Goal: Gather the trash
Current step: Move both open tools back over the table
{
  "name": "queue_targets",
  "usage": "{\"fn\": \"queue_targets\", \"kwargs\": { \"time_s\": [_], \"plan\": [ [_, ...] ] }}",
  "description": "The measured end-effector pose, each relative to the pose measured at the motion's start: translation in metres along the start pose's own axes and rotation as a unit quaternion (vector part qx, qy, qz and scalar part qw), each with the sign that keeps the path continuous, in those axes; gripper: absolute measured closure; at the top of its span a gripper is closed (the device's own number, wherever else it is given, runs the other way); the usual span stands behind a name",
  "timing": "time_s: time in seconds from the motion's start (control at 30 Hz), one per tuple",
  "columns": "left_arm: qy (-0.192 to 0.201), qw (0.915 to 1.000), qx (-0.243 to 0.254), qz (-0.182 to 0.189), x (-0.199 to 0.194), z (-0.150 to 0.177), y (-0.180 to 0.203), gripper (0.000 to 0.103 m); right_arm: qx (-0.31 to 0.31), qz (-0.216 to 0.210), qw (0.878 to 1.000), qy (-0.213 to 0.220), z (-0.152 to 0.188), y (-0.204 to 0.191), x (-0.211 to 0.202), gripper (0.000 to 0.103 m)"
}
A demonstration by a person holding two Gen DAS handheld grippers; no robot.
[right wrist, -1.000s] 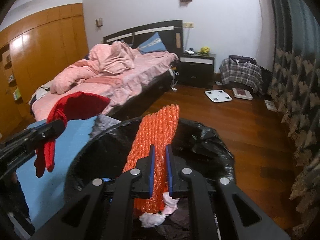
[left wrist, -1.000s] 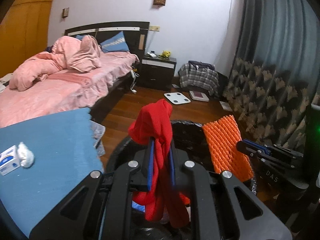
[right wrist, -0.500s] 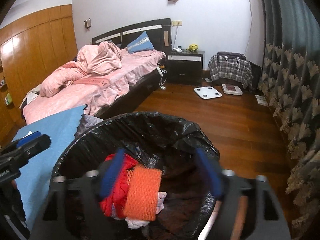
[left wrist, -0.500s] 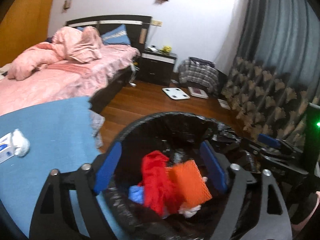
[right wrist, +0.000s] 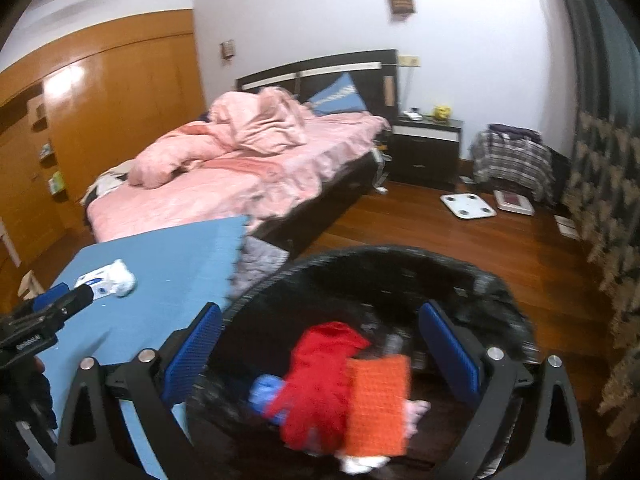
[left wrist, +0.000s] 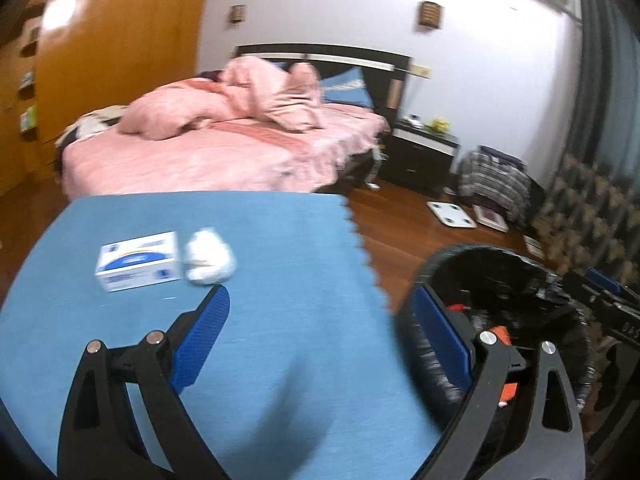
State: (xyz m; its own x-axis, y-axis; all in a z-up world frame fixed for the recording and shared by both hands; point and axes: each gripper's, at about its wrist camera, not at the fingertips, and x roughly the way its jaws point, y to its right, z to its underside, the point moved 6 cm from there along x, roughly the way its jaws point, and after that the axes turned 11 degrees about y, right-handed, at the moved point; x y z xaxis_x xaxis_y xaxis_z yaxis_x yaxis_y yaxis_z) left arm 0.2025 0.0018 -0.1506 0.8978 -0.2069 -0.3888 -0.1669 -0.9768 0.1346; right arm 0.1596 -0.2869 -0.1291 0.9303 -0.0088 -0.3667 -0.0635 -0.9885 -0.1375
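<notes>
A second ago each hand-held gripper was clamped on a piece of trash above the bin: the left on a red cloth, the right on an orange mesh. Now both pieces lie inside the bin (right wrist: 492, 292), the red cloth (right wrist: 320, 376) at about 9 o'clock of the orange mesh (right wrist: 376, 404), touching it, with a blue scrap and some white bits beside them.

The right hand-held gripper (right wrist: 328, 352) hangs over the bin with its jaws spread wide and nothing between them. The left hand-held gripper (left wrist: 320, 344) is likewise wide apart and empty, and it has swung away from the bin toward the desk (left wrist: 280, 280), so the bin now sits at its 3 o'clock.

That drop finishes two items. Judging by what is left, the task is not over: a white wad (left wrist: 210, 257) sits on the blue desk at about 11 o'clock in the left view, touching or just beside a small white-and-blue box (left wrist: 138, 260). The left gripper seems headed for these. The wad looks soft and should pinch easily; whether the box counts as trash I cannot tell.
</notes>
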Motion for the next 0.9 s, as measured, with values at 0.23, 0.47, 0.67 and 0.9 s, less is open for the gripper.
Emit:
{"fn": "queue_targets", "kwargs": {
  "time_s": [0.23,0.47,0.67,0.9],
  "plan": [
    [0.007,0.9973,-0.015,-0.072,-0.009,-0.005,-0.078,0.012,-0.021,-0.058,0.998,0.011,-0.009,-0.085,0.038,0.006],
    [0.001,0.9917,-0.020,-0.127,-0.004,-0.003,-0.143,0.012,-0.038,-0.094,0.995,-0.004,0.002,-0.160,0.085,0.006],
    [-0.005,0.9881,-0.012,-0.153,0.005,0.000,-0.182,0.012,-0.053,-0.112,0.992,-0.024,0.017,-0.203,0.116,0.006],
    [-0.013,0.9849,-0.030,-0.170,0.015,0.008,-0.216,0.012,-0.068,-0.133,0.988,-0.050,0.033,-0.245,0.148,0.006]
  ]
}}
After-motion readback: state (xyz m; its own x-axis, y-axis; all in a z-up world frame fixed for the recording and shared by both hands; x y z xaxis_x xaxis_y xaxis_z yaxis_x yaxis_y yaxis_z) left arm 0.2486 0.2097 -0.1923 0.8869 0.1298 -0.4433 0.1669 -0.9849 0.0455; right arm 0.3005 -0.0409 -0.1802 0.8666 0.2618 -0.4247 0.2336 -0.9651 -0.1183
